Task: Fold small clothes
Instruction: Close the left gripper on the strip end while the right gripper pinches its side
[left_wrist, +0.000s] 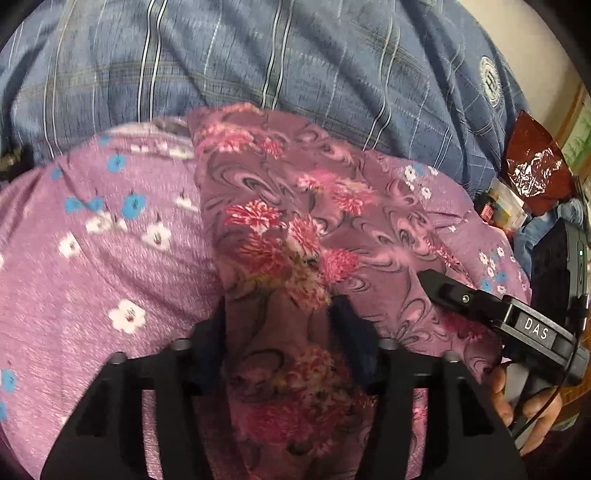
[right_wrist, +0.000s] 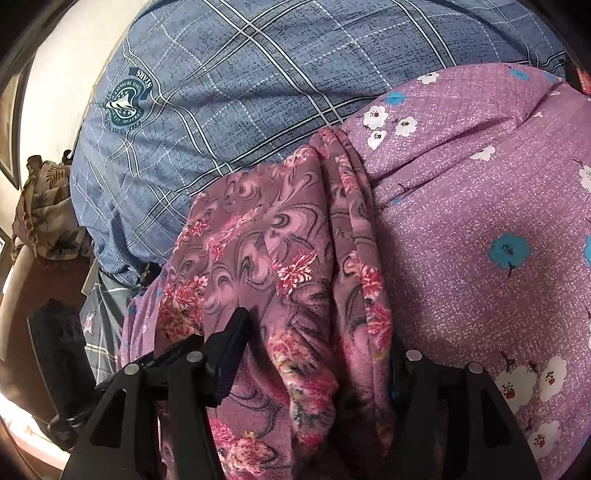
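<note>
A small mauve garment with pink flowers and grey swirls (left_wrist: 295, 206) lies bunched over a purple cloth with white and blue flowers (left_wrist: 96, 236). My left gripper (left_wrist: 277, 325) has the garment's fabric running between its fingers and looks closed on it. In the left wrist view the right gripper (left_wrist: 436, 284) reaches in from the right, its tip on the garment. In the right wrist view the same garment (right_wrist: 266, 251) passes between my right gripper's (right_wrist: 314, 347) fingers, which stand wide apart; the right finger is hidden under fabric.
The person's blue checked shirt (left_wrist: 295, 59) fills the back, close behind the cloth. A red shiny packet (left_wrist: 532, 166) and small boxes sit at far right. The purple floral cloth (right_wrist: 480, 206) spreads right; a patterned cloth bundle (right_wrist: 44, 206) hangs at left.
</note>
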